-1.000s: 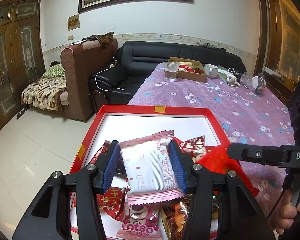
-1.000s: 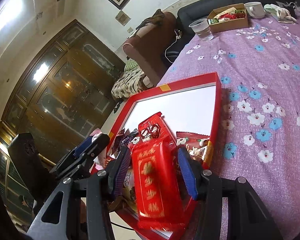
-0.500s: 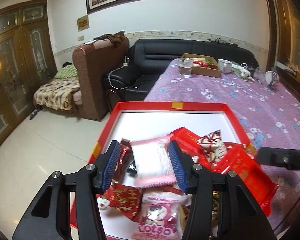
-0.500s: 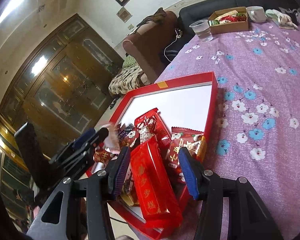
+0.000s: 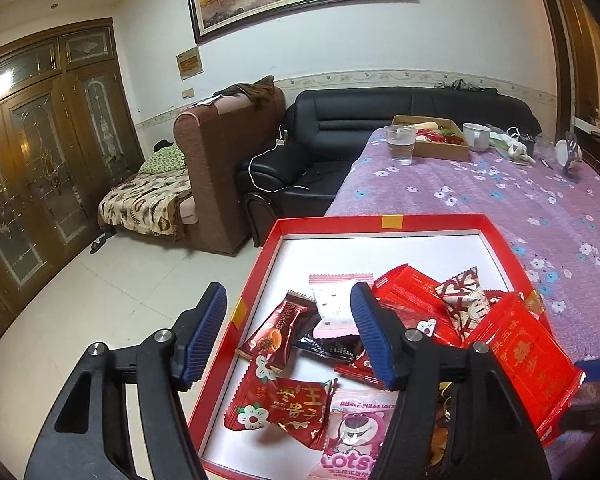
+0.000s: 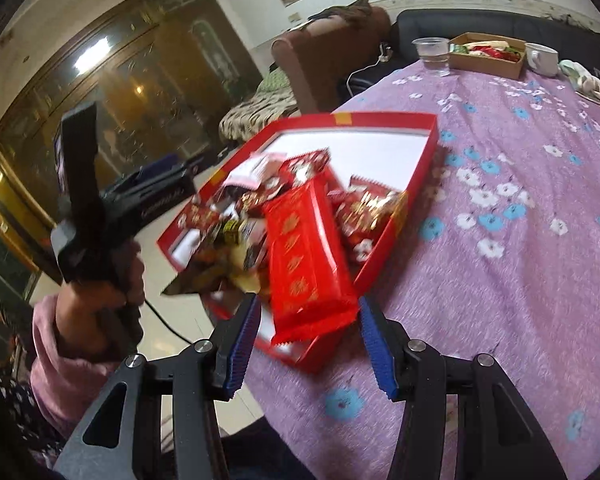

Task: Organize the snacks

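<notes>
A red tray (image 5: 380,222) with a white floor holds several snack packets at the table's near left corner. My left gripper (image 5: 289,300) hovers over it, its jaws opening, with no packet touching the pads. A pink and white packet (image 5: 334,308) lies loose in the tray just beyond the fingertips. A long red packet (image 6: 308,256) rests slanted over the tray's (image 6: 424,160) near rim. Its near end sits between the fingertips of my right gripper (image 6: 308,320), which is open, with a gap at the left pad. In the right wrist view a hand holds the left gripper (image 6: 156,184) beside the tray.
The purple flowered tablecloth (image 5: 500,200) runs back to a clear cup (image 5: 399,144), a cardboard box of snacks (image 5: 440,148) and a white mug (image 5: 476,136). A black sofa (image 5: 340,140) and a brown armchair (image 5: 224,168) stand beyond; tiled floor lies left of the tray.
The left jaws have spread and the pink and white packet has dropped from them into the tray. The right gripper has rolled and drawn back, leaving the long red packet on the tray's rim.
</notes>
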### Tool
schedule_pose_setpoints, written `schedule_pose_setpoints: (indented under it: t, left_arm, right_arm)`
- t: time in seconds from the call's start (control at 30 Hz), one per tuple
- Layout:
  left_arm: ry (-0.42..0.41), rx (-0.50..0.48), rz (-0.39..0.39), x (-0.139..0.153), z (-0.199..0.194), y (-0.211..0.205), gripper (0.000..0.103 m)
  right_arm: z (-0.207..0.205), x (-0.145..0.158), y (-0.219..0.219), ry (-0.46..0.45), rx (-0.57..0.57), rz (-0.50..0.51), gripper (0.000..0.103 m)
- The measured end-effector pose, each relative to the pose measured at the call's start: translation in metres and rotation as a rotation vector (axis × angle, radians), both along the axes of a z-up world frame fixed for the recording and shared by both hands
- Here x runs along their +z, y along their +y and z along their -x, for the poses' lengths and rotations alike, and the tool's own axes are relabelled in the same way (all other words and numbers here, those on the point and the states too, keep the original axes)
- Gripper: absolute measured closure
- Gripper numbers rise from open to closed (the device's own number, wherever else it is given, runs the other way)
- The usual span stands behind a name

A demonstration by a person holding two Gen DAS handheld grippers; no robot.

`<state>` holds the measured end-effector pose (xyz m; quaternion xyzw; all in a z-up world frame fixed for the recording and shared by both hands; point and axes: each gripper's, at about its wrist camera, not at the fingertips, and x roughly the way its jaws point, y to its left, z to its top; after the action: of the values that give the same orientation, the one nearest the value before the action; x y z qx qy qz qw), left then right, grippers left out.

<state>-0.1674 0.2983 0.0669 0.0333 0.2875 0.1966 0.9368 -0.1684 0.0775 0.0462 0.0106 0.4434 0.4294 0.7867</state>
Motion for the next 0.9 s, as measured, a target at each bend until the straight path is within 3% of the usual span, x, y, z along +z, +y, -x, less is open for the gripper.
schedule_pose_setpoints:
  t: [0.37, 0.63, 0.9]
  left_arm:
    - [0.01, 0.008, 0.002, -0.004, 0.001, 0.004, 0.039]
    - [0.014, 0.021, 0.002, -0.006, 0.0, 0.011, 0.039]
    - [0.017, 0.021, -0.001, -0.008, -0.001, 0.011, 0.039]
  right_arm:
    - [-0.009, -0.015, 0.016, 0.035, -0.03, 0.035, 0.05]
    - [0.004, -0.003, 0.025, -0.129, -0.031, 0.13, 0.05]
    - [0.009, -0.001, 0.03, -0.164, -0.041, 0.157, 0.05]
